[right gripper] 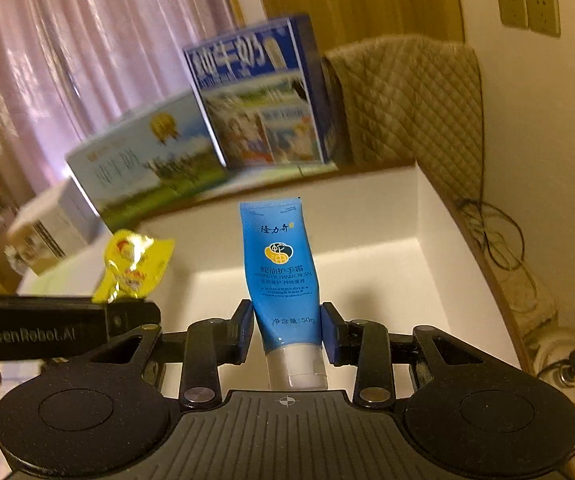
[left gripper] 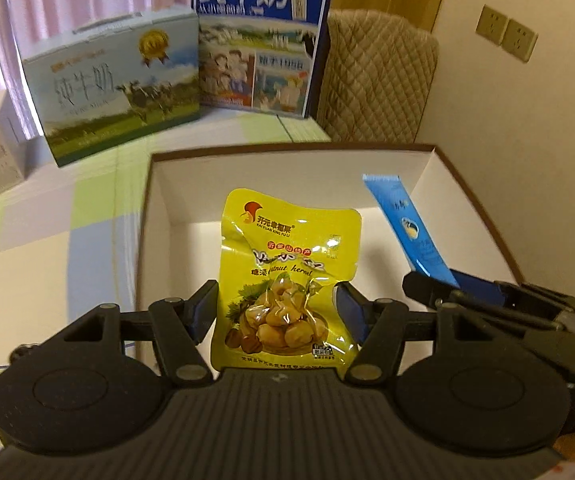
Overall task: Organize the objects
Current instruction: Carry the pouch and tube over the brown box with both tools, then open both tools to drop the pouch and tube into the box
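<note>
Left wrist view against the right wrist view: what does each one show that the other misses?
Only the left wrist view shows the chestnut packet's printed front, clamped in the left gripper. Only the right shows the hand cream tube's label, clamped in the right gripper, plus tangled cables beside the wall. Both show the white box below, both held items, two milk cartons and the quilted cover.

two milk cartons [left gripper: 115, 88] (printed), quilted chair [left gripper: 379, 76], wall sockets [left gripper: 507, 32]

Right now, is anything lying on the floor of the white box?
No, the white box shows a bare floor; the chestnut pack and hand cream tube are held above it.
</note>
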The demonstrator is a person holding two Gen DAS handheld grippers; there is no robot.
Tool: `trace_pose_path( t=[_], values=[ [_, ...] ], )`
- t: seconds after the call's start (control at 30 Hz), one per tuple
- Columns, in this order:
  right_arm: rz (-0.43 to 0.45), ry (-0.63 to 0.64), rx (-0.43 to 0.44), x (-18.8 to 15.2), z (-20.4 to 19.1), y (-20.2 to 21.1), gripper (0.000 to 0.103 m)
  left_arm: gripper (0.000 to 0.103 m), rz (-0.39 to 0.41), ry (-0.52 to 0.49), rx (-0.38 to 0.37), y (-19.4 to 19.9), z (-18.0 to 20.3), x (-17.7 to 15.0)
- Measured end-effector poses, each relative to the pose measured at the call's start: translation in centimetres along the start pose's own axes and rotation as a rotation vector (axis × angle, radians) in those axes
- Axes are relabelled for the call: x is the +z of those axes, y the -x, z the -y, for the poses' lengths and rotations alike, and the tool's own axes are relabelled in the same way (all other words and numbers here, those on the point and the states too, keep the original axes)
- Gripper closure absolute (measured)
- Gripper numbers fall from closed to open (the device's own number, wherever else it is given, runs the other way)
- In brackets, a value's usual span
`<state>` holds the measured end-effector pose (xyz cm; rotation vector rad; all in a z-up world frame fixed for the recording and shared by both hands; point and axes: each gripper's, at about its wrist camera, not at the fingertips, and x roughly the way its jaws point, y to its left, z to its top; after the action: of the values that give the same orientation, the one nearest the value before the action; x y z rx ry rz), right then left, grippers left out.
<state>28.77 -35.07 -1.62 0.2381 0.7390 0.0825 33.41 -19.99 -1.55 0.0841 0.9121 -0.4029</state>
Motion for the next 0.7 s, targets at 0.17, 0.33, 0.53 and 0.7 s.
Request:
trace_pose_path(
  t=[0.17, 0.33, 0.53, 0.7],
  values=[
    [-0.050, 0.006, -0.027, -0.3, 1.5, -2.3, 0.071, 0.043, -0.054, 0.010, -0.004, -3.3, 0.5, 0.1],
    [-0.071, 0.012, -0.038, -0.1, 2.5, -3.7, 0.071, 0.043, -0.081, 0.017, -0.008, -5.1, 0.9, 0.1],
    [-0.091, 0.015, -0.050, 0.1, 2.9, -4.8, 0.071, 0.042, -0.102, 0.040, -0.011, -6.6, 0.9, 0.3],
    [-0.095, 0.015, -0.056, 0.2, 2.9, -5.0, 0.071, 0.041, -0.108, 0.048, -0.029, -7.1, 1.1, 0.3]
  ],
)
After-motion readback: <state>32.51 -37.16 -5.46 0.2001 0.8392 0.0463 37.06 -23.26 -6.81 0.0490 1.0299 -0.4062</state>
